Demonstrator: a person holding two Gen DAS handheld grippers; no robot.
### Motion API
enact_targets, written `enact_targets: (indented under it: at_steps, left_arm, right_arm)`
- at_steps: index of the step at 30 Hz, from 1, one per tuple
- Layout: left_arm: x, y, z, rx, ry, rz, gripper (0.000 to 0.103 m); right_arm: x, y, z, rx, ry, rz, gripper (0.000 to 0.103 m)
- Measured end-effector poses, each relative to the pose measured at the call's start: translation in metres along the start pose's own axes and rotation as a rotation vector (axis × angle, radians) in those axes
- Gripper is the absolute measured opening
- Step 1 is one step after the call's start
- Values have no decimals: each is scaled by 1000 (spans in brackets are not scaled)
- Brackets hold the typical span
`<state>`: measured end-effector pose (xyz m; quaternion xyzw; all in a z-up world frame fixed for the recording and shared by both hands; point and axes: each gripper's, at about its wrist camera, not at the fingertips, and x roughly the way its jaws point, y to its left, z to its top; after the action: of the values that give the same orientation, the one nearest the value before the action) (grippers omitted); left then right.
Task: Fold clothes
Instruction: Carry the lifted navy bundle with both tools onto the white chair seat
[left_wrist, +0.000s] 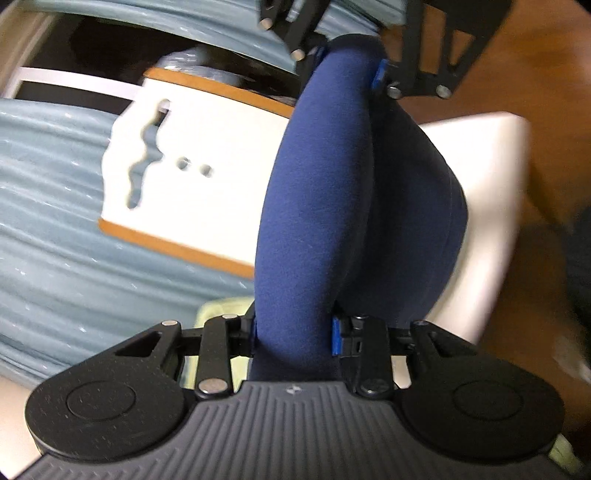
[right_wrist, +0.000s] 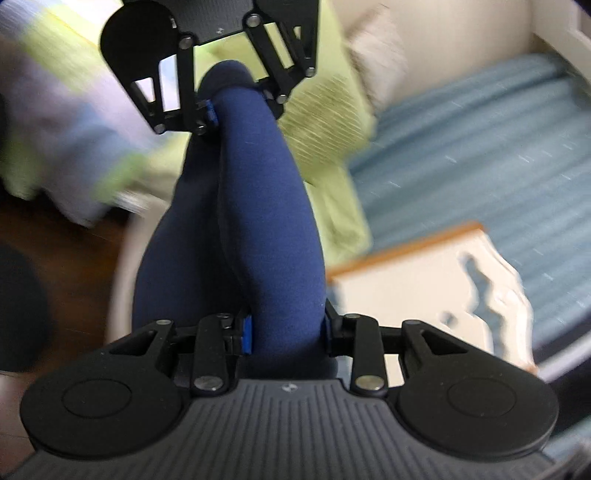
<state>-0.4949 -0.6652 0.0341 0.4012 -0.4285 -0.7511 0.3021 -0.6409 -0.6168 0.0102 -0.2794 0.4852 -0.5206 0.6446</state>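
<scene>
Garment stretched between left hand-held gripper and right hand-held gripper.

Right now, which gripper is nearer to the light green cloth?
Left, it seems. The left gripper hangs just above the light green cloth, which shows right under its fingers. The right gripper holds the other end of the navy garment, farther from that cloth.

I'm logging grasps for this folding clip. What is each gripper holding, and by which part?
Both hold the navy blue garment, bunched and stretched between them: the left gripper clamps one end, the right gripper the opposite end.
</scene>
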Motion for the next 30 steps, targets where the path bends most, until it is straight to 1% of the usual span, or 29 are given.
enact_targets:
  at_steps: [1, 2, 3, 4, 5, 6, 7, 8, 9, 10, 11, 12, 13, 15, 17, 19, 21, 22, 23, 24, 26, 27, 28, 30]
  left_arm:
    - [11, -5, 4, 1, -9, 12, 41]
    - [27, -19, 7, 13, -24, 13, 41]
    - [36, -28, 6, 21, -31, 5, 41]
    - [48, -43, 2, 30, -34, -24, 41]
    - [68, -73, -7, 46, -23, -107, 41]
    - [82, -94, -15, 58, -7, -178, 42]
    - [92, -111, -22, 68, 8, -241, 44]
    - [96, -119, -25, 67, 13, -266, 45]
    - [97, -125, -28, 63, 13, -280, 45]
    - [94, -129, -33, 44, -1, -267, 46]
    - [92, -129, -35, 28, -9, -268, 49]
    - [92, -125, -38, 10, -10, -287, 51]
    - [91, -123, -40, 4, -7, -299, 54]
    - [90, -119, -43, 2, -3, -310, 56]
    - [86, -115, -49, 9, -7, -310, 56]
    - [90, -115, -51, 22, -16, -310, 51]
    - [93, -118, -49, 59, -13, -303, 49]
    - [98, -119, -48, 70, -10, -290, 48]
    - [111, -119, -43, 66, -5, -284, 48]
    - [126, -120, -38, 58, 0, -281, 48]
    - [140, -120, -39, 51, 8, -287, 49]
    - [140, -118, -39, 53, 7, -289, 49]
    - [137, -117, -40, 51, 5, -291, 53]
    - [130, -114, -43, 30, 0, -294, 56]
  right_arm:
    - [6, -2, -6, -4, 12, -31, 29]
    - [16, 1, -16, -4, 30, -66, 30]
    - [23, 8, -24, 3, 42, -82, 31]
    - [31, 17, -33, 12, 55, -83, 31]
    - [39, 29, -42, 26, 70, -54, 31]
    - [49, 44, -53, 36, 89, -11, 31]
    - [61, 66, -65, 36, 115, 60, 31]
    - [69, 84, -73, 28, 138, 116, 31]
    - [73, 95, -76, 28, 152, 154, 32]
    - [75, 105, -79, 32, 163, 182, 32]
    - [74, 111, -81, 42, 166, 186, 33]
    - [74, 111, -82, 53, 168, 188, 34]
    - [70, 111, -82, 69, 175, 191, 37]
    - [63, 112, -81, 78, 193, 189, 40]
    - [53, 117, -78, 86, 205, 186, 40]
    - [42, 124, -71, 99, 214, 183, 40]
    - [34, 124, -68, 145, 230, 189, 38]
    - [36, 120, -73, 155, 239, 189, 37]
    - [39, 125, -75, 162, 248, 184, 36]
    - [43, 128, -75, 168, 257, 177, 36]
    - [60, 132, -73, 174, 271, 160, 36]
    - [74, 132, -73, 176, 280, 156, 36]
    - [89, 133, -72, 177, 289, 157, 37]
    - [90, 134, -72, 171, 303, 158, 39]
